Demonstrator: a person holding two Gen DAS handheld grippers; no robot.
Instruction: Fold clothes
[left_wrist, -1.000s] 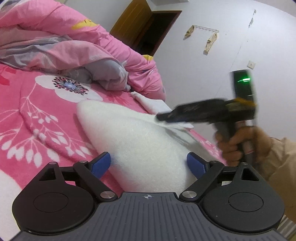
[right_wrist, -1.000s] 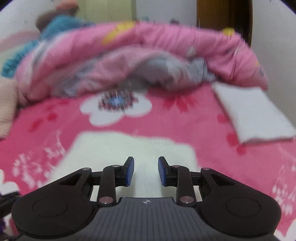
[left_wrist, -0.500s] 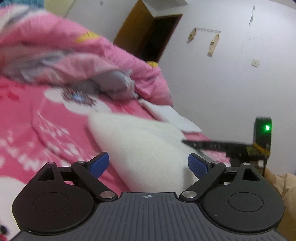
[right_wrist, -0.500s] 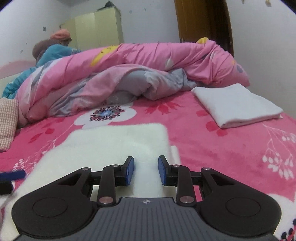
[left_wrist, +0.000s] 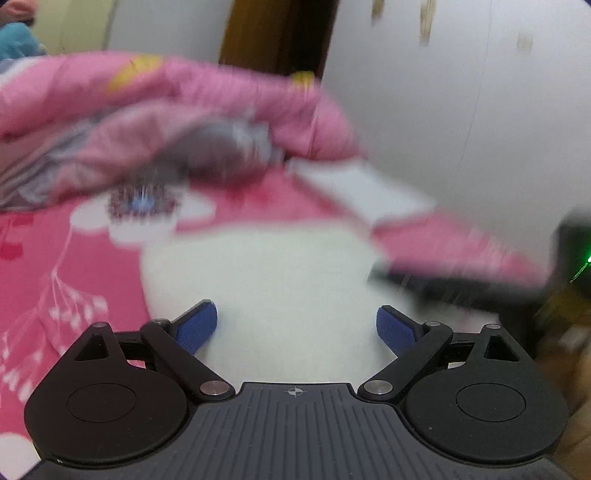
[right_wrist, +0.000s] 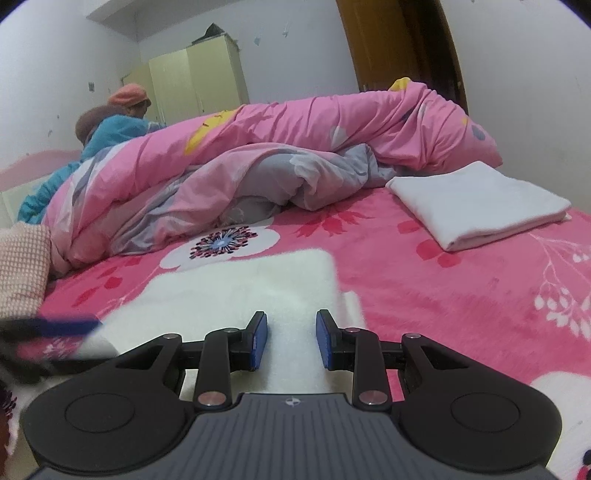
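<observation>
A white fluffy garment (left_wrist: 277, 280) lies flat on the pink flowered blanket (left_wrist: 74, 280). My left gripper (left_wrist: 295, 326) hovers over its near edge. Its jaws are wide and still opening, and nothing is between the pads. The picture in the left wrist view is blurred. My right gripper (right_wrist: 291, 339) stands low over the same garment (right_wrist: 251, 288) near its right corner. Its pads are a narrow gap apart, and no cloth is pinched. The right gripper shows as a dark blur (left_wrist: 443, 284) in the left wrist view. A blurred blue finger (right_wrist: 62, 326) of the left gripper shows at the left of the right wrist view.
A folded white cloth (right_wrist: 476, 203) lies at the bed's right side. A bunched pink and grey duvet (right_wrist: 295, 147) fills the back. A person in blue with an orange hat (right_wrist: 122, 122) sits behind it. A checked cloth (right_wrist: 22, 266) is at the left.
The left view has swung sideways and blurred, and the left jaws stand a little wider. The right gripper came down from mid-air to just above the garment and has stayed there.
</observation>
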